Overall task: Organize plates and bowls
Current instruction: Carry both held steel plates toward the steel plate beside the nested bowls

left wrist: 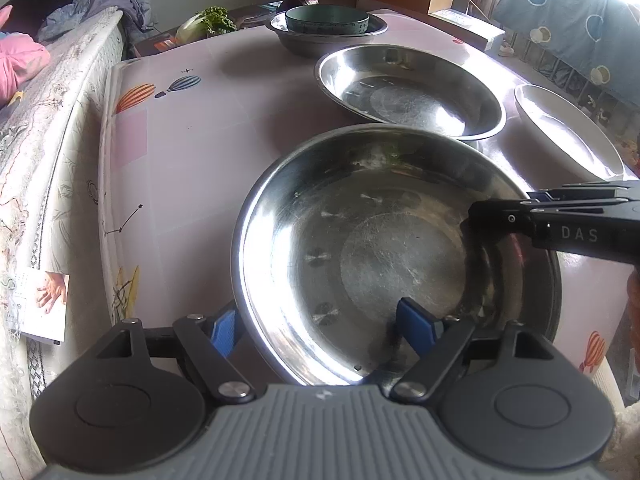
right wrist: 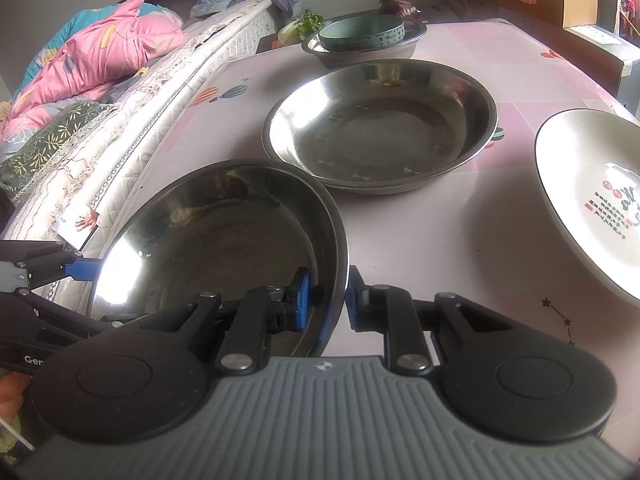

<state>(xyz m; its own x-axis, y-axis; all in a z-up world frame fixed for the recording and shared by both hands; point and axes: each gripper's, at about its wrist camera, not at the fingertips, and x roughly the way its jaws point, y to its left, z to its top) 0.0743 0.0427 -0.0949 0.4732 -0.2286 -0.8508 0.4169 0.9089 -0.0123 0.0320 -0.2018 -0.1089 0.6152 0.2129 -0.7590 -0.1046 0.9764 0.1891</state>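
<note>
— So, what do we have around us?
— We see a bed point(right wrist: 120, 92) along the counter's point(left wrist: 192, 152) far edge, a pink quilt point(right wrist: 104, 48) heaped on it. On the counter sit a second steel basin point(right wrist: 380, 128), a white plate point(right wrist: 592, 200) off to the side, and a green bowl point(right wrist: 360, 32) nested in a grey basin point(right wrist: 360, 54) at the back.
— And the near steel basin point(left wrist: 392, 256)?
— It sits closest to us. Our right gripper point(right wrist: 327, 300) pinches its rim, blue fingers point(right wrist: 301, 300) closed on the wall. Our left gripper point(left wrist: 320, 326) straddles the opposite rim with fingers point(left wrist: 416, 326) spread wide, not pressing.
</note>
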